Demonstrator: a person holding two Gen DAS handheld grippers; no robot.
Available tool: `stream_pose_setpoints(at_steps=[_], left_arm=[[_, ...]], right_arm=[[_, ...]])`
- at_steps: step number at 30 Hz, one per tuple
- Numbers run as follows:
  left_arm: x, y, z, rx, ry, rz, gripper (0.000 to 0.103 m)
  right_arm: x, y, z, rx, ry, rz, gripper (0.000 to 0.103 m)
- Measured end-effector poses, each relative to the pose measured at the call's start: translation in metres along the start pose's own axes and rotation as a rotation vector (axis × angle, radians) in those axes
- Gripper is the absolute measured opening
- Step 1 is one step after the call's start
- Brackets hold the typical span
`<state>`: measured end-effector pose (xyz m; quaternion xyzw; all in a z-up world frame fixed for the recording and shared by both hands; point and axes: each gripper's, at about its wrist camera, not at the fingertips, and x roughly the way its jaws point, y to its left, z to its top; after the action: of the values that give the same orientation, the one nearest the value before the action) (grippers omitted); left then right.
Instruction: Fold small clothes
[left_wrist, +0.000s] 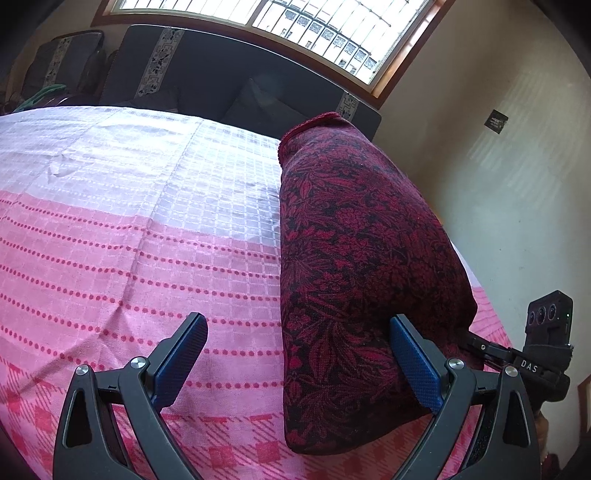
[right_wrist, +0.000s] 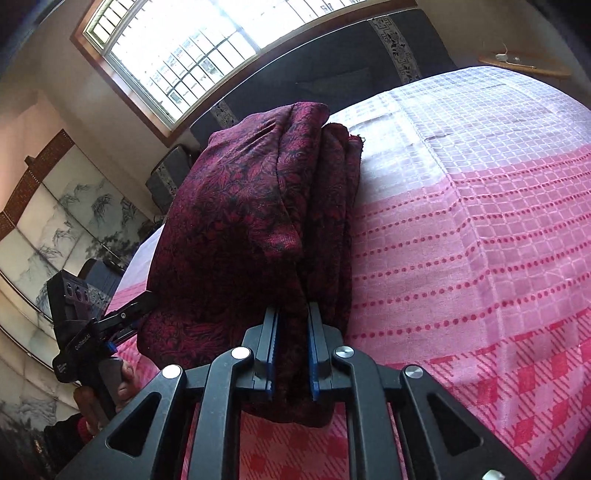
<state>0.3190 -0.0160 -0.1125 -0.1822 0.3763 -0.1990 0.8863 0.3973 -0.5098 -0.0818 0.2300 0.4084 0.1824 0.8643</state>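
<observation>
On the pink-and-white woven cloth (left_wrist: 129, 229), the dark red floral garment (left_wrist: 362, 251) is judged mid-fold, its near edge clenched by the right gripper (right_wrist: 291, 354) while the left gripper (left_wrist: 295, 354) is held released beside it; laying over is called for next.

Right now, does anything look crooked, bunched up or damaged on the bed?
Nothing looks damaged or spilled. The dark red floral garment is folded but uneven: its layers bunch where the right gripper pinches them, and its far edges do not line up. The pink checked and dotted bedspread has a small wrinkle. The left gripper is open.
</observation>
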Motion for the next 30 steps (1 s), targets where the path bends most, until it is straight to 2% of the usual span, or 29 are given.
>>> stream_pose_setpoints(at_steps=[5,6,7,9,11,13,17,23,30], left_arm=[[0.001,0.001,0.001,0.002,0.011,-0.012,0.098],[0.001,-0.001,0.001,0.008,0.011,-0.004,0.098],[0.001,-0.002,0.001,0.014,0.012,0.005,0.098],[0.002,-0.007,0.0,0.03,0.014,0.023,0.098],[0.001,-0.011,0.0,0.044,0.007,0.042,0.098],[0.001,-0.014,0.0,0.054,0.004,0.056,0.098],[0.001,-0.016,0.0,0.062,0.0,0.067,0.098],[0.002,-0.019,0.0,0.069,-0.002,0.078,0.098],[0.004,-0.022,-0.001,0.076,0.003,0.086,0.098]], right_arm=[[-0.006,0.003,-0.004,0.004,-0.025,-0.017,0.019],[-0.008,0.005,-0.004,0.005,-0.034,-0.026,0.025],[-0.011,0.005,-0.005,0.01,-0.043,-0.043,0.05],[-0.012,0.004,-0.008,0.02,-0.045,-0.115,0.081],[-0.013,0.0,-0.006,0.035,-0.044,-0.097,0.08],[-0.007,0.001,-0.005,0.019,-0.013,-0.129,0.08],[0.002,0.001,0.002,0.029,0.028,-0.082,0.08],[0.018,-0.022,0.027,0.142,0.078,0.06,0.08],[0.041,-0.03,0.048,0.142,0.12,0.157,0.082]])
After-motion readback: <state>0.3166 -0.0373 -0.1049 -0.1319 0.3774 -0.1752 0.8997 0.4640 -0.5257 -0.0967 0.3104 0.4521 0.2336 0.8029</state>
